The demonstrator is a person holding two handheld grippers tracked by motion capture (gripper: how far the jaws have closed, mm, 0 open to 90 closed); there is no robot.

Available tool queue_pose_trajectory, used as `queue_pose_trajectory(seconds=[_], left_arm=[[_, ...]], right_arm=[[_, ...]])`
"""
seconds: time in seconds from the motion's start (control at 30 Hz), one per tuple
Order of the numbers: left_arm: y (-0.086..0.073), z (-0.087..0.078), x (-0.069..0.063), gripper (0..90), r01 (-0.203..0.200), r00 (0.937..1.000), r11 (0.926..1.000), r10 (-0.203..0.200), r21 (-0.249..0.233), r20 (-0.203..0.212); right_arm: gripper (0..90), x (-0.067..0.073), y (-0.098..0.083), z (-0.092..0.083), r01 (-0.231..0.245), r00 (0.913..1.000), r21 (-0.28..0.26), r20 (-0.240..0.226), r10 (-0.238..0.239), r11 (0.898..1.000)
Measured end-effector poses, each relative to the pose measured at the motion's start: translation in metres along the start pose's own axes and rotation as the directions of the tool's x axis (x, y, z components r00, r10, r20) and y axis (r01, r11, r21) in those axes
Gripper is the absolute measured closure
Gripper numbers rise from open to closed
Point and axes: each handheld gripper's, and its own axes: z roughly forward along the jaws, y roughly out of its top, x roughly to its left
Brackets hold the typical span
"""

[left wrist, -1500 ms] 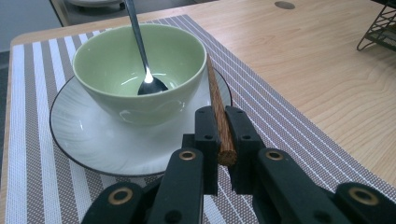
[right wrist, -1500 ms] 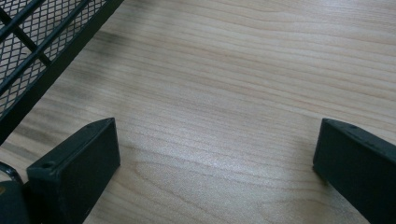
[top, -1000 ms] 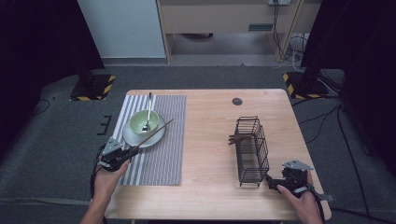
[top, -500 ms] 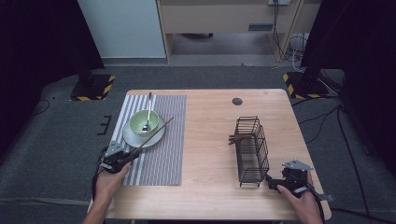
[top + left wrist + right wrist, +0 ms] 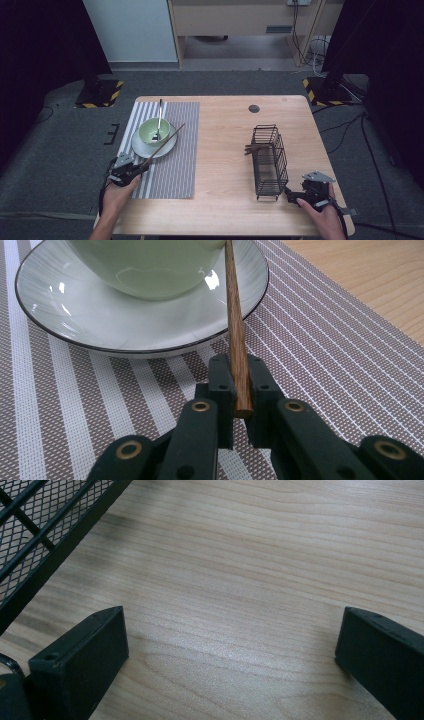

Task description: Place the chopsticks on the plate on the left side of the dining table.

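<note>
My left gripper (image 5: 132,169) is at the placemat's near left corner, shut on the near end of a brown wooden chopstick (image 5: 162,141). The stick slants up and away across the white plate (image 5: 145,149), past the green bowl (image 5: 150,131). In the left gripper view the jaws (image 5: 239,377) pinch the chopstick (image 5: 235,325) just above the striped placemat (image 5: 325,365), in front of the plate (image 5: 75,325). A metal spoon (image 5: 159,112) rests in the bowl. My right gripper (image 5: 292,194) lies open on the wood beside the near corner of the black wire basket (image 5: 270,160).
The basket lies on the table's right half with brown sticks (image 5: 251,149) poking out of its left side. A small dark disc (image 5: 254,108) is set in the wooden table (image 5: 225,130) at the back. The right gripper view has bare wood (image 5: 250,555) between the jaws and basket mesh (image 5: 45,525) at the upper left.
</note>
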Motion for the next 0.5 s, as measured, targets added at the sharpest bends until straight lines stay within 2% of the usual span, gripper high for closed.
queue_pose_trajectory(seconds=[0.5], left_arm=[[-0.0026,0.0052,0.0034,83.1,0.01,0.9999,0.9998,-0.01,0.019,0.003]], right_arm=[[0.7,0.0,0.0,0.0,0.0,1.0,0.0,0.0,0.0,1.0]])
